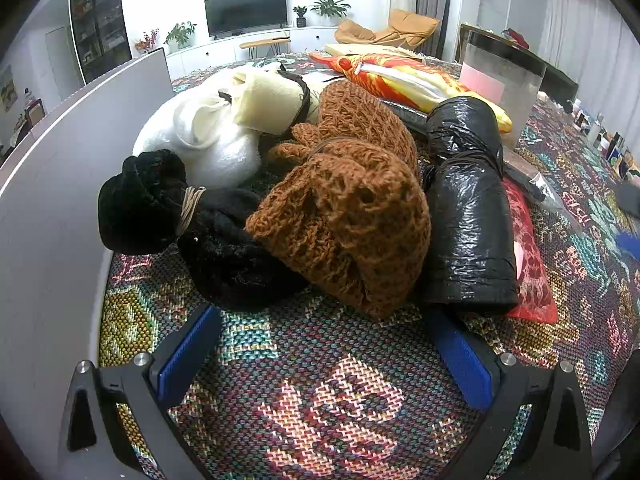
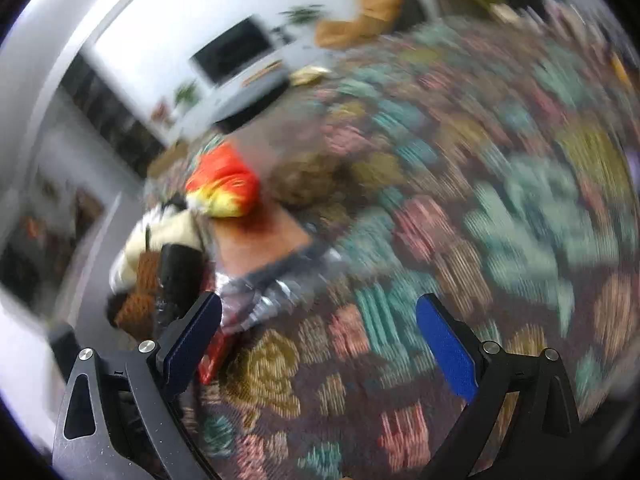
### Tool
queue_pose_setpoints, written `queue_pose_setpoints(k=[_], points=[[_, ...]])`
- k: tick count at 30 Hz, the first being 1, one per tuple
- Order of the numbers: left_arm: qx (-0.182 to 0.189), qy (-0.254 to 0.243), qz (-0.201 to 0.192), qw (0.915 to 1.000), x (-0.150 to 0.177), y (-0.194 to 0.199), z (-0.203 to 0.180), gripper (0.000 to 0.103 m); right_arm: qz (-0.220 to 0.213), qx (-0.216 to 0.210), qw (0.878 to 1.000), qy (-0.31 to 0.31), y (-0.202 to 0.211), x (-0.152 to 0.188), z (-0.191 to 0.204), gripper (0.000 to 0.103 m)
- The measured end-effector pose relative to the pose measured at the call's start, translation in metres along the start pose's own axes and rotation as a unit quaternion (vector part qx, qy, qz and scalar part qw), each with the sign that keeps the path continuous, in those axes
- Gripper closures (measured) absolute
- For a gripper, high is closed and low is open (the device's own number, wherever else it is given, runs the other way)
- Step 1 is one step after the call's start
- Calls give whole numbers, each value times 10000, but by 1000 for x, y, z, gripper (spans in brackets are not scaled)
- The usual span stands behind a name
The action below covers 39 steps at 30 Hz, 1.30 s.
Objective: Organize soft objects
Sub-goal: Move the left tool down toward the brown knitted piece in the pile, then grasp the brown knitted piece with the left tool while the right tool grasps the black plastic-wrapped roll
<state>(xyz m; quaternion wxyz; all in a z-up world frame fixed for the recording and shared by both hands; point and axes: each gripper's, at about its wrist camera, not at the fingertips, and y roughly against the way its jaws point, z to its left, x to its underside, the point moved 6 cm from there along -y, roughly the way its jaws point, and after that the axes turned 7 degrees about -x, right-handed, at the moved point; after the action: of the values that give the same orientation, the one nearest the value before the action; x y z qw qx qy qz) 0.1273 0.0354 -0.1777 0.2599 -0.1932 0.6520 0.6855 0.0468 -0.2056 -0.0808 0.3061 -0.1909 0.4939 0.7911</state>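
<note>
My left hand-held gripper (image 1: 320,354) hovers released, jaws wide and empty, low over the patterned woven cloth (image 1: 320,400) on the worktop, just short of the tied bundles: brown knit (image 1: 348,220) in the middle, black fleece (image 1: 180,216) to its left, black plastic roll (image 1: 468,208) to its right, white bundle (image 1: 208,140) behind. My right hand-held gripper (image 2: 318,344) is also released and empty, its view motion-blurred over bare cloth. I judge I'm between picks; next I should ease the left forward to straddle the brown knit.
</note>
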Motion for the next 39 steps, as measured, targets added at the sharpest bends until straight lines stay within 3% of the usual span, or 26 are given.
queue_pose_setpoints(k=[3, 5, 9, 12, 16, 39], points=[[-1, 2, -1, 10000, 0, 0, 0, 0, 176, 225, 9963, 811, -27, -18, 23, 4], [3, 4, -4, 10000, 0, 0, 0, 0, 311, 182, 9954, 886, -47, -25, 26, 4], [6, 6, -7, 10000, -1, 0, 0, 0, 300, 313, 9960, 784, -71, -17, 10, 4], [7, 9, -9, 10000, -2, -2, -1, 0, 344, 20, 9992, 198, -67, -12, -8, 4], [6, 13, -17, 10000, 0, 0, 0, 0, 278, 213, 9993, 93, -68, -15, -18, 4], [21, 22, -35, 10000, 0, 1, 0, 0, 252, 64, 9997, 29, -63, -11, -21, 3]])
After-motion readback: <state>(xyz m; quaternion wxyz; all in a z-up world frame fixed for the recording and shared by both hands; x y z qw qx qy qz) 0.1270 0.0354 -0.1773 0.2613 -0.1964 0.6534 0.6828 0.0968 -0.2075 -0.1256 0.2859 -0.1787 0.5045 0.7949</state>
